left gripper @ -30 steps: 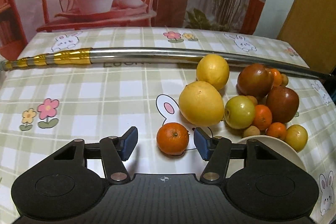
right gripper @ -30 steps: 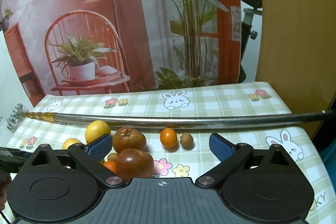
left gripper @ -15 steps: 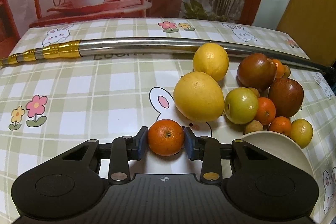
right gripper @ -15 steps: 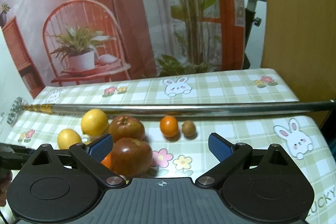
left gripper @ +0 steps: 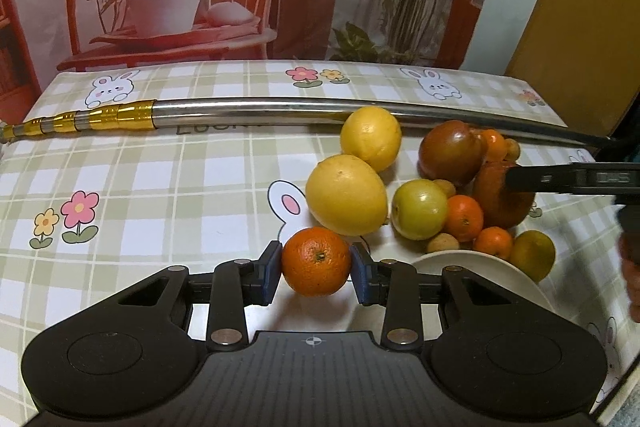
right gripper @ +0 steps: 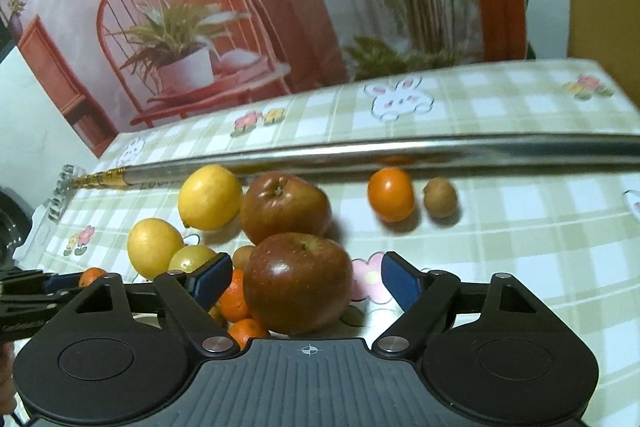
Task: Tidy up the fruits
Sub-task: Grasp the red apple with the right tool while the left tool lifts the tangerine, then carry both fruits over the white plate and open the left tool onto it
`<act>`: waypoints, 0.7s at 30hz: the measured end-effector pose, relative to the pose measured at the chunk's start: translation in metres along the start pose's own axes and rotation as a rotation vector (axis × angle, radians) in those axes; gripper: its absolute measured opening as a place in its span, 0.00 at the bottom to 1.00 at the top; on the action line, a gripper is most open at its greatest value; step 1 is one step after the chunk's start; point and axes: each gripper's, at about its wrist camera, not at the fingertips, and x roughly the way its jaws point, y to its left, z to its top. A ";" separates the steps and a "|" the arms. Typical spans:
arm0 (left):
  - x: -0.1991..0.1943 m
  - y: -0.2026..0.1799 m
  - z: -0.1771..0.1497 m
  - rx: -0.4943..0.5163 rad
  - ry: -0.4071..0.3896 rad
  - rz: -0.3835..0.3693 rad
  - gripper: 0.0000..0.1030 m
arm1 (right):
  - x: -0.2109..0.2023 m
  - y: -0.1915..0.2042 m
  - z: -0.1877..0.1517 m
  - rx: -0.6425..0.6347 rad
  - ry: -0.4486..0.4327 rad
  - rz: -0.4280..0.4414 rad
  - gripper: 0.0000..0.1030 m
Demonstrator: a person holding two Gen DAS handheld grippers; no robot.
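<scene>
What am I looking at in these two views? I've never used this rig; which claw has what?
Each picture comes from a camera on a hand-held claw, looking along its two fingers; a person holds both. In the left view, the left claw is shut on an orange near a white plate. In the right view, the right claw is open around a dark red apple, not yet gripping. Lemons, small oranges and a long metal pole lie on the checked tablecloth.
</scene>
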 end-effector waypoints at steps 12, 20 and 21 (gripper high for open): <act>-0.009 -0.005 -0.012 0.001 0.011 -0.015 0.37 | 0.017 -0.003 -0.010 0.048 0.029 0.020 0.60; -0.023 -0.014 -0.023 0.012 0.009 -0.026 0.37 | -0.015 0.000 -0.020 0.041 -0.036 -0.019 0.60; -0.024 -0.015 -0.024 0.012 0.010 -0.028 0.37 | -0.019 0.002 -0.021 0.029 -0.044 -0.028 0.60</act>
